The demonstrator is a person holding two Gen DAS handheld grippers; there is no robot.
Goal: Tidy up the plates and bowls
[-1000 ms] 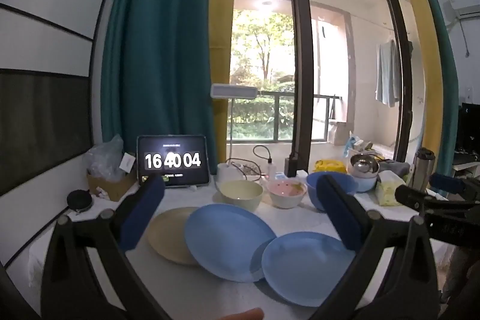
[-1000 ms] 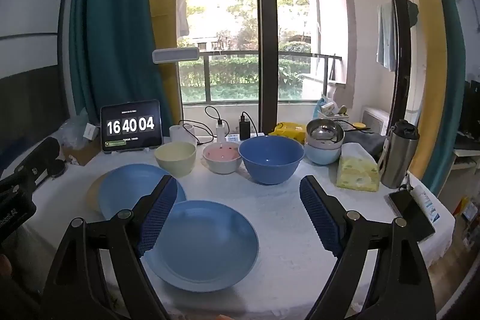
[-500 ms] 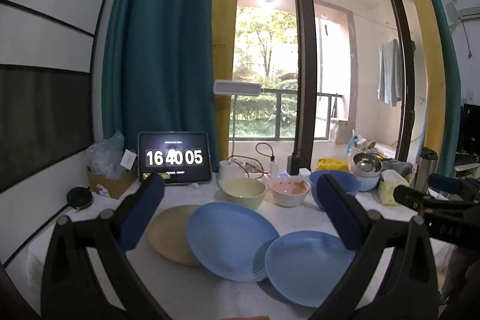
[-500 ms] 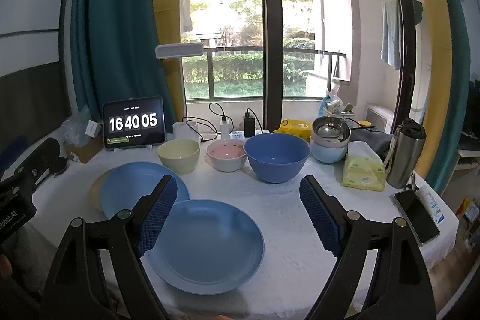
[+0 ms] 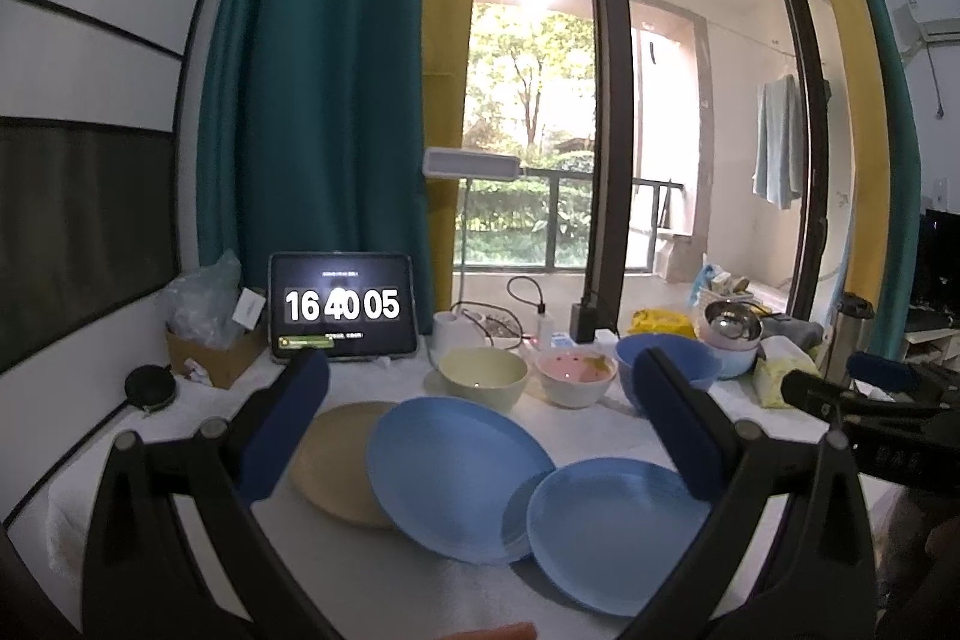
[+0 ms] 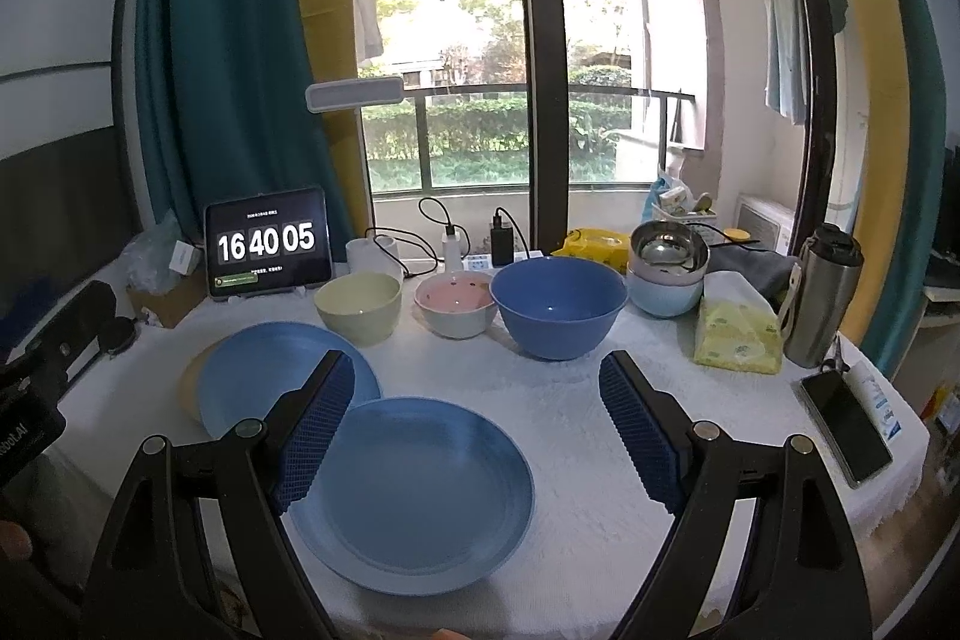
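Right wrist view: right gripper (image 6: 471, 424) spread wide, empty, above the near blue plate (image 6: 414, 496). Beyond it, large blue bowl (image 6: 558, 307); beyond-left, tablet (image 6: 268, 244) reading "16 40 05". Left gripper (image 5: 480, 421) likewise spread, empty, over a second blue plate (image 5: 456, 472).

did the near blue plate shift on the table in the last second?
No. In the right wrist view the near blue plate keeps the same overlap with the far blue plate; only the camera drifted slightly.
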